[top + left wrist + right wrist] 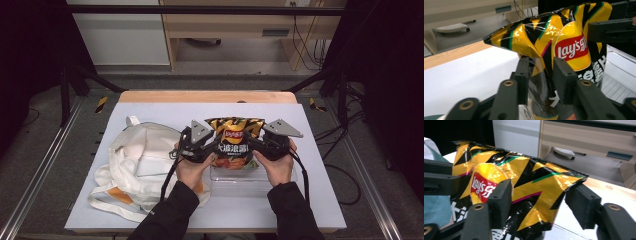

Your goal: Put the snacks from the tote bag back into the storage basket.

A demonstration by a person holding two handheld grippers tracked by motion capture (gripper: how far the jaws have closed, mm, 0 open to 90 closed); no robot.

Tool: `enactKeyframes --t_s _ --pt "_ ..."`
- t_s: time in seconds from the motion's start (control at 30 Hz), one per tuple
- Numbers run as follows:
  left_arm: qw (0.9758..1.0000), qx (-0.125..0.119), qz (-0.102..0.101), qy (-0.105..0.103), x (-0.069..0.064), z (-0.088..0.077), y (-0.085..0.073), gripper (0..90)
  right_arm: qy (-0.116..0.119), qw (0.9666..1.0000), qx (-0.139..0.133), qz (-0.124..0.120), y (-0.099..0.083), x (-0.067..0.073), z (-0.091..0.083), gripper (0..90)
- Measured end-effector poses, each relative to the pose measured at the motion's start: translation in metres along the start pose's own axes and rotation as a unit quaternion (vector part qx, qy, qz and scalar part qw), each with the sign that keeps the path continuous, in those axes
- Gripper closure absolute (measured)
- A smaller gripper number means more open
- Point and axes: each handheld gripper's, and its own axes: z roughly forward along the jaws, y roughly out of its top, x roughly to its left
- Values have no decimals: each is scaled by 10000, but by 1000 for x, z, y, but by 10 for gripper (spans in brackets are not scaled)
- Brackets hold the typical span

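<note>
A yellow and black Lay's chips bag stands upright in a clear plastic tray at the middle of the white table. My left gripper is at the bag's left edge. In the left gripper view the bag has its side fold between the jaws of the left gripper, which stand a little apart and loose around it. My right gripper is at the bag's right edge. In the right gripper view its jaws stand wide on either side of the bag's crumpled side, not pinching it.
A white cloth tote bag with orange trim lies left of the tray, close under the left forearm. The white mat covers the tabletop, and a wooden strip runs along its far edge. Metal frame posts stand at both sides.
</note>
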Motion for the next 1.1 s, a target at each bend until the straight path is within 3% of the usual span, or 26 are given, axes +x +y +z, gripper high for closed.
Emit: enactKeyframes --t_s 0.13,0.27,0.37,0.53,0.73,1.1 --pt "10000 -55 6 -29 2 -4 0 553 37 9997 -190 165 2 -4 -3 206" --pt "9999 -105 68 -66 5 -10 -1 454 32 9992 -352 204 5 -6 -9 177" --pt "9999 -144 18 -89 9 -16 -3 350 41 9989 -381 272 6 -7 -14 164" --pt "9994 -225 -67 -273 18 -28 -7 255 65 9987 -429 278 7 -7 -20 144" --pt "9992 -200 -70 -346 34 -45 -13 220 201 9985 -373 341 9 -8 -27 116" --pt "9996 -105 37 -264 62 -81 -32 208 354 9987 -356 103 7 -4 -47 92"
